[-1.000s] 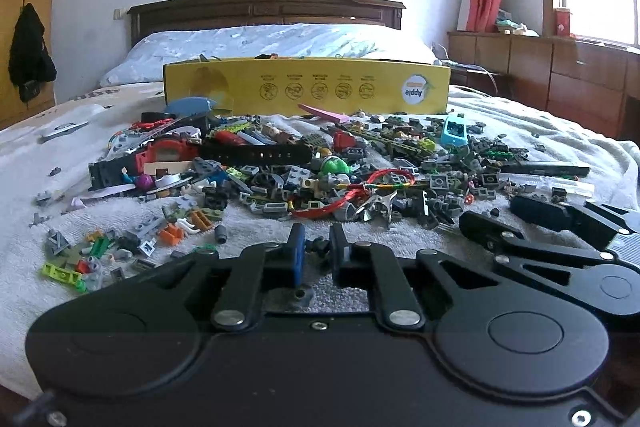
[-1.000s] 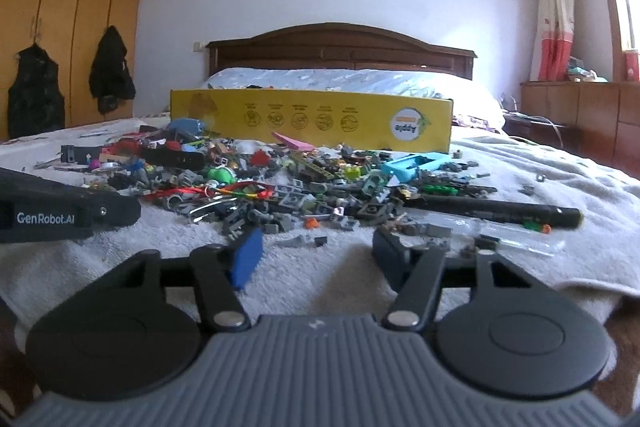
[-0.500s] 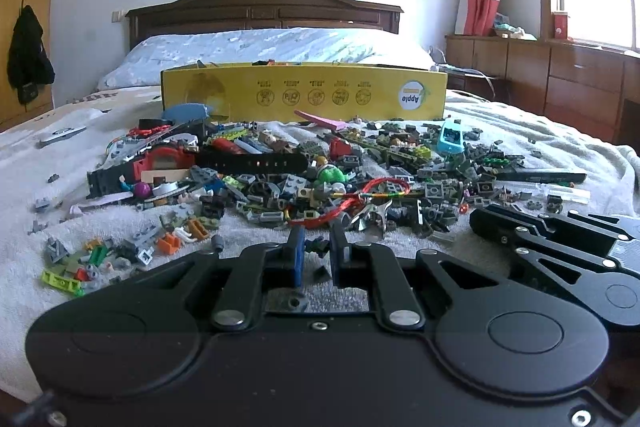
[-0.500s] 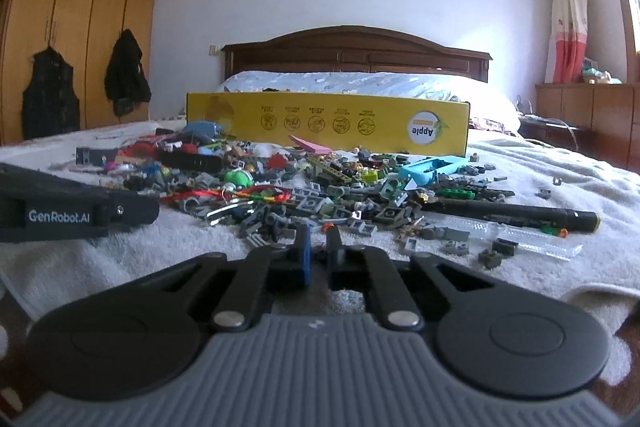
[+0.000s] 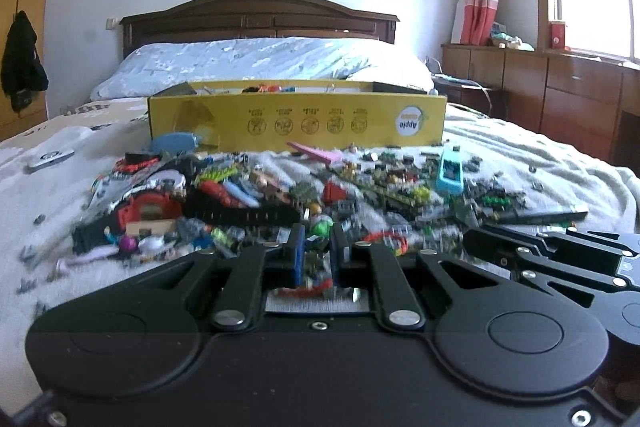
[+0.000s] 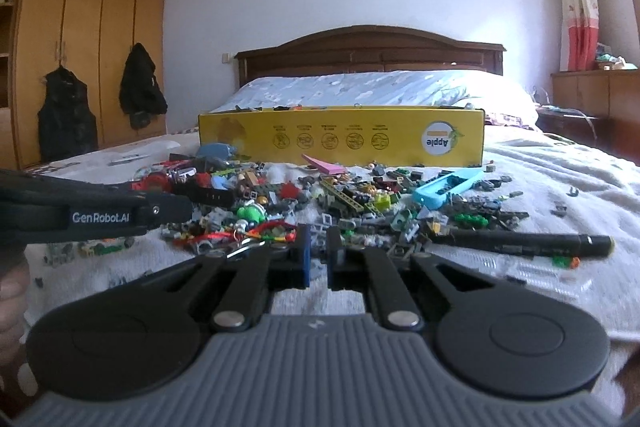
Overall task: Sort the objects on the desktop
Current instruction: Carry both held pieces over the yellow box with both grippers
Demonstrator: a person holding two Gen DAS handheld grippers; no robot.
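Our left gripper [image 5: 315,254] nearly closed – grasp unclear, right gripper [image 6: 317,251] likewise, toy pile [image 6: 328,203] just ahead, yellow box [image 6: 340,137] beyond.

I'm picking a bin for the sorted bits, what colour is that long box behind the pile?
Yellow, with an Apple logo; clearest in the right wrist view: the box.

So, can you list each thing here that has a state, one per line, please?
left tongs: nearly shut, narrow gap, whether they grip a piece cannot be told
right tongs: nearly shut, narrow gap, nothing visibly held
yellow box: open on top, small items inside
black marker: lying flat, capped
blue case: lying on the pile
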